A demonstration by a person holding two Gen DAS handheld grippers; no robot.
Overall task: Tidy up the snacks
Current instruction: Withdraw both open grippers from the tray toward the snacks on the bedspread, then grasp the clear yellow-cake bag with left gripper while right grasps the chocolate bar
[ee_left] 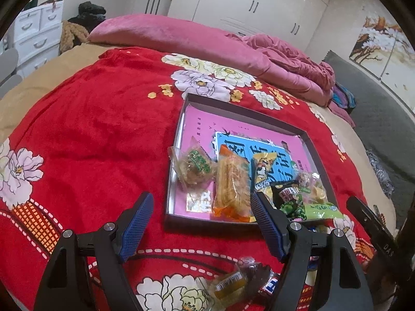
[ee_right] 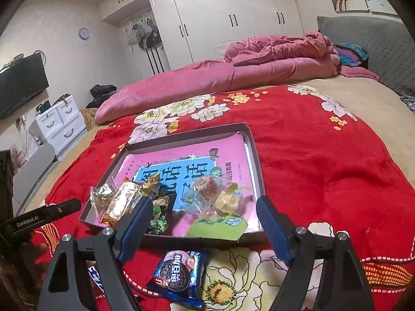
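Observation:
A shallow grey box [ee_left: 179, 129] [ee_right: 256, 155] with a pink and blue printed sheet inside lies on the red flowered blanket. Several wrapped snacks sit in its near part, among them an orange pack [ee_left: 232, 184] [ee_right: 120, 202], a green-label pastry [ee_left: 195, 167], and a green packet [ee_right: 219, 226]. My left gripper [ee_left: 201, 208] is open and empty, hovering just before the box's near edge. My right gripper [ee_right: 205, 211] is open and empty above the near edge. A blue cookie pack [ee_right: 179, 276] lies on the blanket below it. A yellow wrapped snack [ee_left: 229, 283] lies near the left gripper.
A rolled pink quilt [ee_right: 207, 80] lies along the far side of the bed. A grey headboard [ee_right: 376, 49] is at the right. White drawers [ee_right: 59, 121] and a TV [ee_right: 20, 85] stand at the left. White wardrobes [ee_right: 228, 15] line the back wall.

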